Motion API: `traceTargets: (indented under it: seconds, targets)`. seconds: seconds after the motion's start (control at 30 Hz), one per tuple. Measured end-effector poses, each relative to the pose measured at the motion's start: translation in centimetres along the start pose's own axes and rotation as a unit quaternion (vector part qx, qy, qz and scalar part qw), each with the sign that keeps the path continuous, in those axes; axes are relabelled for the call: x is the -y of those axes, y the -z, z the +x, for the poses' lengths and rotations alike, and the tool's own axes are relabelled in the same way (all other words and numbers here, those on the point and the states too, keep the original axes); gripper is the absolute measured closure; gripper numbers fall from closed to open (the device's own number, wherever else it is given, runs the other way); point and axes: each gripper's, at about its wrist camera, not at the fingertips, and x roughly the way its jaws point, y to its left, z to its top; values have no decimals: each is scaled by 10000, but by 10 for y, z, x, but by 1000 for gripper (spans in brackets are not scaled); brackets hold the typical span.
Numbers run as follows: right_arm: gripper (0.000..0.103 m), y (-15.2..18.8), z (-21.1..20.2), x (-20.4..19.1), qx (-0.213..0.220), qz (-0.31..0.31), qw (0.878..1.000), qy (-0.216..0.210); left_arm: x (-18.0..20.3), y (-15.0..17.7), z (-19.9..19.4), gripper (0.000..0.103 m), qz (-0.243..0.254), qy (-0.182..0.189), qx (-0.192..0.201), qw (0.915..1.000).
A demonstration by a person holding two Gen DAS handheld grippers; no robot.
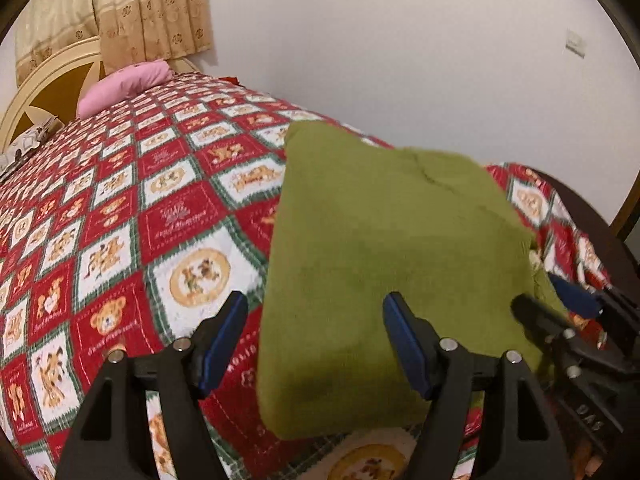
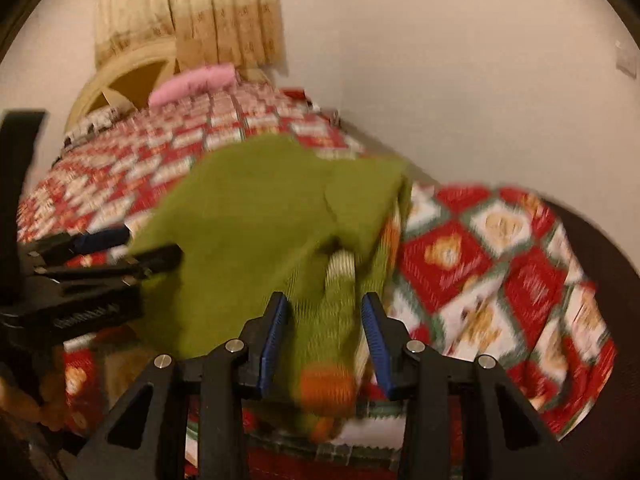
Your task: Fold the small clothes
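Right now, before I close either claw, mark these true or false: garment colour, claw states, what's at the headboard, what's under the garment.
1. The garment is green. True.
2. The left claw is shut on the garment. False: its jaws stand wide open.
3. A pink pillow lies near the headboard. True.
4. The garment lies on a bare wooden table. False: it lies on a red patterned quilt.
5. The right claw is open. True.

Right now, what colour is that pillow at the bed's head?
Pink pillow, clearest in the left wrist view.
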Motion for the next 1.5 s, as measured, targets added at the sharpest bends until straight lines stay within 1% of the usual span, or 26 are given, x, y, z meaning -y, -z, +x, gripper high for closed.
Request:
traceTargets:
  seconds: [0.03, 0.07, 0.1, 0.13, 0.2, 0.27, 0.37, 0.47, 0.57, 0.63, 0.67, 0.7, 0.73, 0.77, 0.8, 0.83, 0.87, 0.9, 0.97, 1.03, 1.1, 1.17, 1.27, 1.43, 1.5]
  targets:
    - [62, 2, 3, 4, -111, 121, 9999, -36, 0, 3, 3, 29, -1, -21, -44, 10000]
    - [59, 2, 0, 5, -83, 205, 9997, -74, 0, 7, 4, 27, -11, -34, -59, 10000]
    - [54, 3, 0, 7, -105, 256, 9996, -71, 1, 10, 4, 26, -29, -50, -59, 10000]
    - [51, 6, 1, 9, -204, 264, 9994, -40, 0, 13, 3, 26, -42, -65, -59, 10000]
    - [47, 12, 1, 14, -311, 413, 9986, -122, 3, 18, 0, 26, 24, -104, -56, 9999]
    - [45, 16, -3, 18, -384, 553, 9976, -188, 4, 23, -4, 26, 86, -142, -41, 9999]
    - [45, 18, -12, 15, -457, 522, 9975, -146, 3, 32, -11, 26, 98, -118, -48, 9999]
    - [45, 22, -33, 10, -378, 488, 9981, -75, -1, 36, -20, 26, 52, -76, -112, 9999]
    - [45, 25, -55, 2, -363, 425, 9983, -159, -2, 39, -33, 26, 71, -32, -150, 9999]
    - [40, 26, -65, -3, -415, 437, 9980, -194, 1, 41, -41, 26, 102, -15, -267, 9996]
    - [33, 27, -69, -6, -483, 442, 9977, -199, 1, 43, -43, 26, 110, 3, -310, 9995]
    - [32, 27, -72, -8, -556, 447, 9973, -190, 2, 44, -47, 26, 133, 15, -330, 9994]
    - [32, 28, -76, -11, -616, 461, 9969, -178, 5, 45, -53, 25, 204, 14, -336, 9992]
    - [32, 28, -79, -12, -629, 469, 9967, -186, 6, 47, -58, 22, 274, -4, -323, 9991]
    - [32, 28, -83, -14, -637, 467, 9966, -217, 8, 49, -63, 15, 345, -40, -299, 9989]
    - [32, 26, -86, -17, -669, 460, 9963, -267, 11, 50, -69, 10, 430, -108, -265, 9987]
    - [32, 26, -88, -19, -712, 469, 9959, -301, 11, 52, -73, 3, 478, -148, -258, 9984]
    - [32, 26, -90, -21, -759, 486, 9954, -320, 11, 53, -77, 1, 514, -187, -275, 9981]
    - [32, 28, -92, -25, -923, 528, 9937, -365, 9, 58, -81, 1, 539, -253, -405, 9974]
    - [32, 31, -91, -31, -1177, 563, 9903, -473, 5, 64, -80, 1, 481, -307, -625, 9964]
    - [32, 35, -93, -35, -1294, 590, 9881, -582, -2, 69, -81, 1, 355, -331, -806, 9956]
    - [32, 37, -95, -39, -1345, 568, 9870, -666, -8, 72, -84, 1, 215, -348, -881, 9953]
    - [32, 35, -104, -41, -1298, 600, 9871, -723, -14, 72, -92, 1, 90, -433, -842, 9955]
    - [32, 24, -128, -37, -1252, 798, 9853, -842, -9, 66, -114, 1, 172, -651, -547, 9962]
    - [32, 18, -145, -34, -1025, 838, 9879, -807, -6, 62, -124, 0, 254, -713, -370, 9964]
